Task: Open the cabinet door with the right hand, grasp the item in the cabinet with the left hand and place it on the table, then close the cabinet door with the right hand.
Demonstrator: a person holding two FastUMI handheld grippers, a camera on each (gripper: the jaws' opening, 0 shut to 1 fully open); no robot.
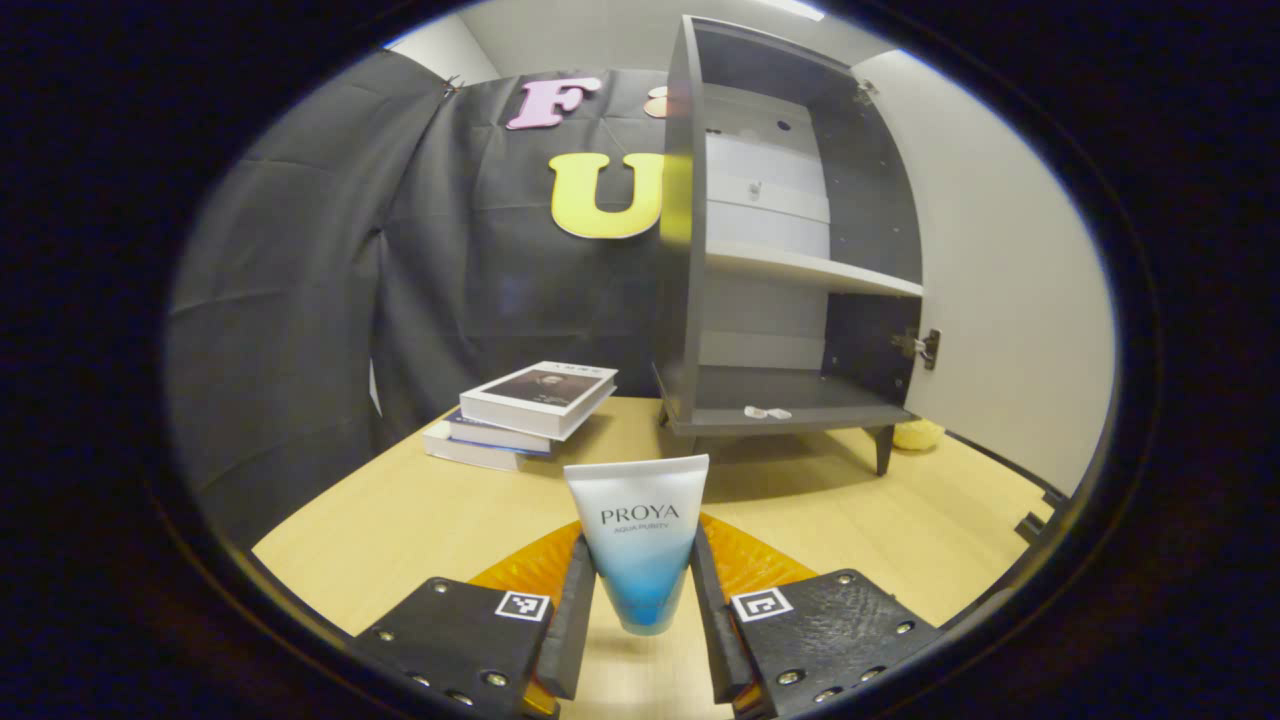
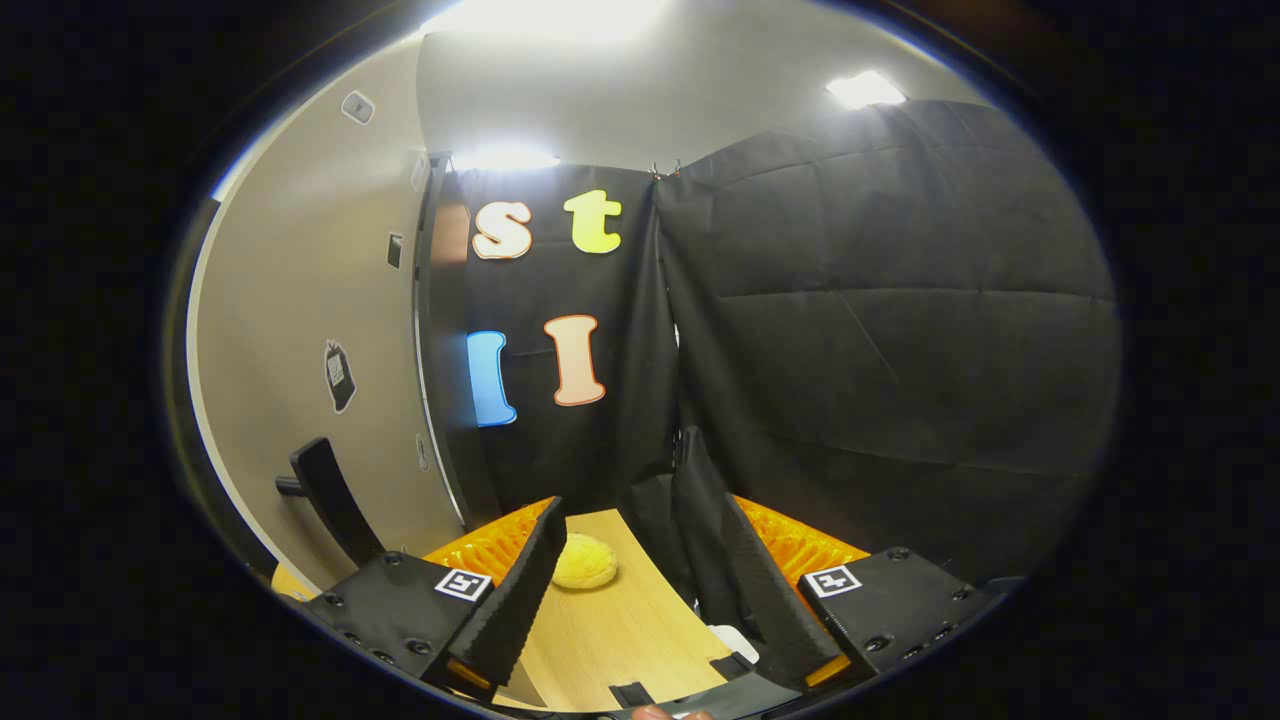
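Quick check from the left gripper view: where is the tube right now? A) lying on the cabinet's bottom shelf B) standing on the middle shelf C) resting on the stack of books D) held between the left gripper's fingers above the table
D: the tube sits clamped between the left gripper fingers over the table, in front of the open cabinet.

Both views are evenly lit and sharp at centre. Ceiling lights (image 2: 545,18) blow out to white glare in the right gripper view. The cabinet (image 1: 780,250) casts a soft shadow on the table (image 1: 400,520). Fisheye distortion bends straight edges near the rims.
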